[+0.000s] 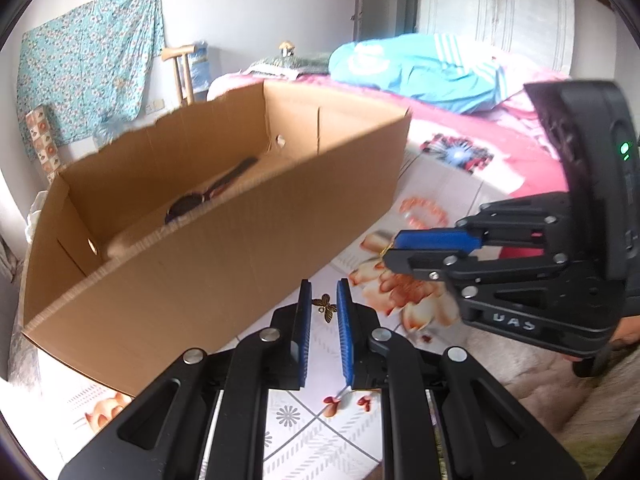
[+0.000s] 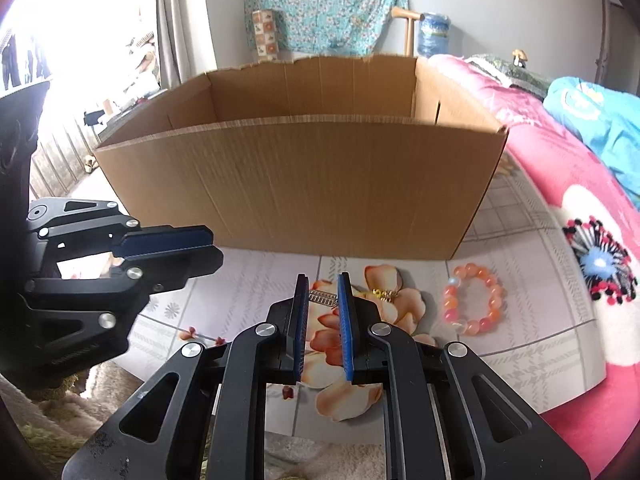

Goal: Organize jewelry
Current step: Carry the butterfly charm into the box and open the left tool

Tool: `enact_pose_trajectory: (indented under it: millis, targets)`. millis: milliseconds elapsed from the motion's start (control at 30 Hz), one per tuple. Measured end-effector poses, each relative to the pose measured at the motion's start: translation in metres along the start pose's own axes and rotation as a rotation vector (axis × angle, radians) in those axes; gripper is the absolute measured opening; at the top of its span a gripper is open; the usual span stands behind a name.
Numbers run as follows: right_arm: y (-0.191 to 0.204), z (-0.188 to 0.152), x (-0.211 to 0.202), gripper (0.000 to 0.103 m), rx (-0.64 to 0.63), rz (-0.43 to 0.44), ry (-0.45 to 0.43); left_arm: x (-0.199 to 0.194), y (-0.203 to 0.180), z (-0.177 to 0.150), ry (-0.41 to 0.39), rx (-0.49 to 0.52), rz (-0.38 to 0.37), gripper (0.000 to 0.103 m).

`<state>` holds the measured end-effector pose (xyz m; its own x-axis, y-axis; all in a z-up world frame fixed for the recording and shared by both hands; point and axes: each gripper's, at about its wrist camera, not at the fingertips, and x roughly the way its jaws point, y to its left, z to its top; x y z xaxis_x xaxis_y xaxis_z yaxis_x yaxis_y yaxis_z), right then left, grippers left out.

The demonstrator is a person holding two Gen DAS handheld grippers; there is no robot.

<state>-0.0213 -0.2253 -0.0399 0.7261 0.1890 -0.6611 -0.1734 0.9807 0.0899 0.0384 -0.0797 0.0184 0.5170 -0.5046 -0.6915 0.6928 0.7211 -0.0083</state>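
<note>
Jewelry held left: small bronze butterfly pendant [image 1: 324, 309] sat between the blue pads, touching both.
Left gripper [image 1: 324, 292]: clenched on the butterfly pendant, jaws nearly closed, above the mat just in front of the box.
Jewelry held right: short silvery linked piece [image 2: 322, 298] was pinched between the pads; exact kind unclear.
Right gripper [image 2: 323, 285]: clamped on the silvery linked piece, close beside the left gripper and on its right.
Jewelry on mat: orange-pink bead bracelet [image 2: 474, 305] lay flat to the right of the right gripper, apart from it; small gold chain piece [image 2: 384, 294] lay between the bracelet and the gripper.
Box: large open brown cardboard box [image 2: 280, 184] stood on the mat behind both grippers; no print readable on it.
Box contents: dark elongated item [image 1: 208, 196] lay on the floor of the box, kind unclear.
Surface: white checked mat with orange flower print [image 2: 520, 280], on a pink bedspread [image 2: 560, 184].
Writing: white hand lettering [image 1: 514, 322] on the right gripper's body, roughly "UAS", not sure.
Background: teal floral cloth [image 1: 88, 72] hung on the wall.
</note>
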Motion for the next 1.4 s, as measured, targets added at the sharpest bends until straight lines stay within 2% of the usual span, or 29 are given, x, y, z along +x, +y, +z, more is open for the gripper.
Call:
enact_pose_trajectory:
  millis: [200, 300, 467, 533, 633, 833, 1033, 1133, 1333, 1400]
  targets:
    - [-0.005, 0.014, -0.031, 0.013, -0.011, 0.014, -0.064, -0.035, 0.009, 0.031, -0.079, -0.004, -0.065, 0.012]
    - [-0.009, 0.027, -0.047, 0.013, -0.014, 0.028, -0.113, -0.048, 0.016, 0.051, -0.110, -0.001, -0.074, 0.012]
    - [-0.016, 0.050, -0.062, 0.013, -0.035, 0.047, -0.184, -0.056, 0.042, 0.089, -0.114, -0.015, -0.082, 0.012]
    - [-0.020, 0.061, -0.060, 0.013, -0.044, 0.061, -0.193, -0.048, 0.054, 0.102, -0.079, -0.029, -0.087, 0.012]
    - [-0.026, 0.079, -0.045, 0.013, -0.046, 0.113, -0.166, -0.016, 0.077, 0.123, 0.020, -0.067, -0.131, 0.012]
    - [-0.033, 0.115, 0.014, 0.013, -0.061, 0.193, 0.032, 0.072, 0.109, 0.145, 0.272, -0.114, -0.153, 0.012]
    - [-0.028, 0.123, 0.049, 0.013, -0.107, 0.232, 0.188, 0.138, 0.121, 0.138, 0.491, -0.154, -0.162, 0.012]
    - [-0.027, 0.122, 0.059, 0.013, -0.120, 0.252, 0.232, 0.150, 0.128, 0.134, 0.542, -0.218, -0.202, 0.012]
    - [-0.027, 0.123, 0.067, 0.015, -0.122, 0.256, 0.258, 0.154, 0.129, 0.138, 0.557, -0.214, -0.147, 0.012]
    - [-0.030, 0.124, 0.068, 0.018, -0.107, 0.265, 0.254, 0.156, 0.129, 0.139, 0.568, -0.226, -0.149, 0.012]
